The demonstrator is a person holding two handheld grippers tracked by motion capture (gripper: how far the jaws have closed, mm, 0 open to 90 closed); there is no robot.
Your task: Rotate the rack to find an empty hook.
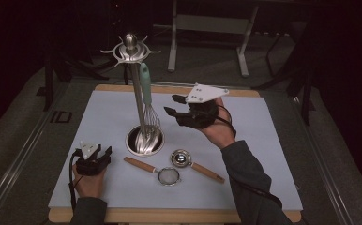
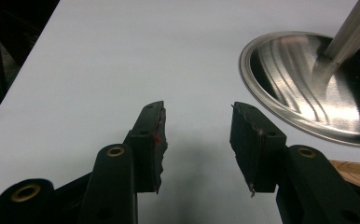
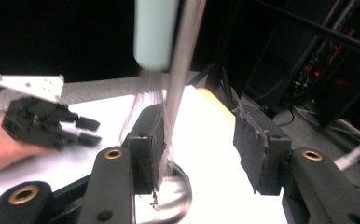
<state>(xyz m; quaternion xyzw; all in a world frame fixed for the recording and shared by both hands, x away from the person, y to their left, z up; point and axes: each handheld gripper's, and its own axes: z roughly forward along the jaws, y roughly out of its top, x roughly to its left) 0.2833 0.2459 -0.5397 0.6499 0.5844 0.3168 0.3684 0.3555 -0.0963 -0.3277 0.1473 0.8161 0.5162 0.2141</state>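
Observation:
A steel utensil stand (image 1: 138,93) rises from a round base (image 1: 144,139) at the mat's middle. A whisk with a mint-green handle (image 1: 145,82) hangs from its top hooks, wires down beside the pole. My right gripper (image 1: 170,104) is held up in the air just right of the whisk, jaws open and pointing left at it. In the right gripper view the jaws (image 3: 197,126) are apart with nothing between them; the whisk handle (image 3: 155,32) and pole (image 3: 183,65) stand just beyond the left jaw. My left gripper (image 1: 108,154) rests open on the mat at front left, empty (image 2: 197,123).
A small strainer (image 1: 169,176) with a wooden handle lies in front of the base. A round metal scoop (image 1: 181,158) with a wooden handle lies beside it. The stand's base (image 2: 308,88) is close to the left gripper's right jaw. The white mat (image 1: 245,140) covers a wooden board.

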